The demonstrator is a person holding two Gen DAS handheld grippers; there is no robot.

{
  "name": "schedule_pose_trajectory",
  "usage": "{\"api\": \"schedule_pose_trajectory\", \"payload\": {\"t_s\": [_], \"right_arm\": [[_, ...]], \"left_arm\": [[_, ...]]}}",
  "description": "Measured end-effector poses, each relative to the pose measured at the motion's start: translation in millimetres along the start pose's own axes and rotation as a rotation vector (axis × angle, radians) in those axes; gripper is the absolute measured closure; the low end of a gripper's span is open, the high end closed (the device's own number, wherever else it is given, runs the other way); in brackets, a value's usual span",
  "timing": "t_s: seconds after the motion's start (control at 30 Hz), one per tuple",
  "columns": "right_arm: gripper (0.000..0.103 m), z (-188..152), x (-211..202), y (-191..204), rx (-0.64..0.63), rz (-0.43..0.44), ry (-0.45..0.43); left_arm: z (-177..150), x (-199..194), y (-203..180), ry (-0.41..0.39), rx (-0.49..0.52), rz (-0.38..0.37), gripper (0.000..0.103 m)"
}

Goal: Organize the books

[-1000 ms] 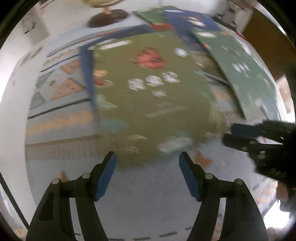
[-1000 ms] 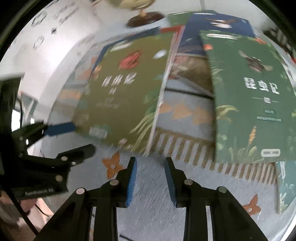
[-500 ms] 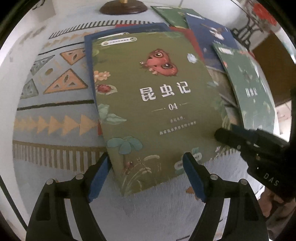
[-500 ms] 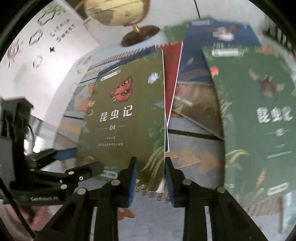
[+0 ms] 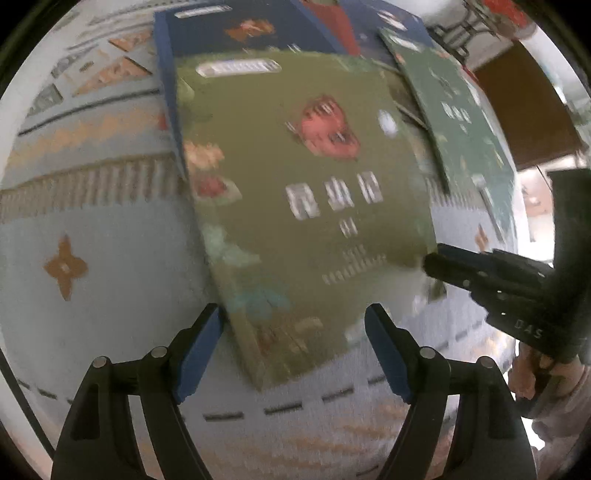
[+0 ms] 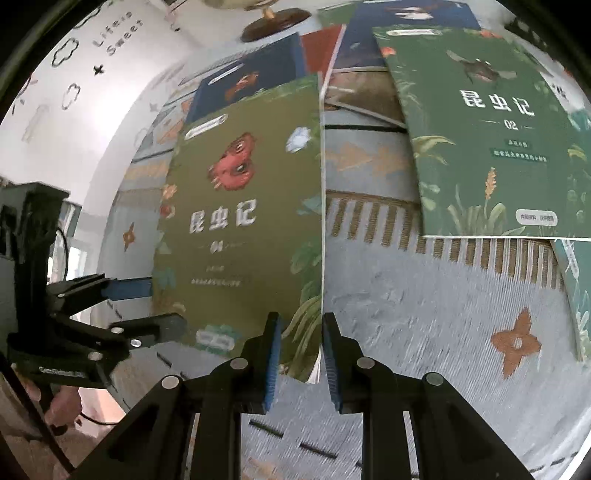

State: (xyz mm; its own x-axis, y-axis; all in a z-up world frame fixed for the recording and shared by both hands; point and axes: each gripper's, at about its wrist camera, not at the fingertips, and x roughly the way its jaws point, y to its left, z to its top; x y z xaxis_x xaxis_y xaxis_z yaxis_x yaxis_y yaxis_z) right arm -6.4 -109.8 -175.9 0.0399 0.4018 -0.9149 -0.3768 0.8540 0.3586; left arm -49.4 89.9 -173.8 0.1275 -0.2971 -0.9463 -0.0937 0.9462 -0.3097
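An olive book (image 5: pixel 314 221) with a red butterfly and "04" on its cover lies on the patterned cloth (image 5: pixel 110 258), blurred in the left wrist view. My left gripper (image 5: pixel 293 314) is open and straddles its near edge without touching it. The same olive book (image 6: pixel 240 221) shows in the right wrist view, where my right gripper (image 6: pixel 301 319) has the near right corner between its closing jaws, with a gap still showing at the pads. The right gripper (image 5: pixel 436 258) meets the book's right edge. The left gripper (image 6: pixel 162 306) sits at its left edge.
A navy book (image 6: pixel 251 77) lies under the olive one, with a red book (image 6: pixel 321 48) beside it. A green book marked "02" (image 6: pixel 480 129) lies to the right over other books. A globe's base (image 6: pixel 275 26) stands at the back. A hand (image 5: pixel 528 369) holds the right gripper.
The olive book has slid nearer, baring more of the navy book under it. The right jaws have narrowed around its corner. The left gripper opened a little wider.
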Motion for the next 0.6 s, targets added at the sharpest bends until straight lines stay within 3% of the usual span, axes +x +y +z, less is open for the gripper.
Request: {"api": "schedule_pose_trajectory", "payload": {"t_s": [0.13, 0.3, 0.47, 0.53, 0.6], "right_arm": [[0.082, 22.6, -3.1, -4.3, 0.004, 0.024, -0.082], [0.078, 45.9, 7.2, -16.4, 0.046, 0.096, -0.107], [0.076, 36.8, -3.6, -13.4, 0.034, 0.147, -0.097], [0.080, 33.1, -13.9, -0.9, 0.013, 0.209, -0.118], [0.085, 27.9, -25.3, 10.6, -0.014, 0.254, -0.124]], "left_arm": [[21.7, -0.1, 15.4, -0.058, -0.056, -0.036, 0.026], [32.4, 0.4, 19.4, -0.114, -0.097, -0.076, 0.027], [34.9, 0.5, -5.2, -0.145, -0.074, 0.012, 0.031], [28.8, -13.3, -9.1, -0.167, -0.036, 0.045, 0.039], [22.4, -23.6, -16.5, -0.174, -0.015, 0.037, 0.040]]}}
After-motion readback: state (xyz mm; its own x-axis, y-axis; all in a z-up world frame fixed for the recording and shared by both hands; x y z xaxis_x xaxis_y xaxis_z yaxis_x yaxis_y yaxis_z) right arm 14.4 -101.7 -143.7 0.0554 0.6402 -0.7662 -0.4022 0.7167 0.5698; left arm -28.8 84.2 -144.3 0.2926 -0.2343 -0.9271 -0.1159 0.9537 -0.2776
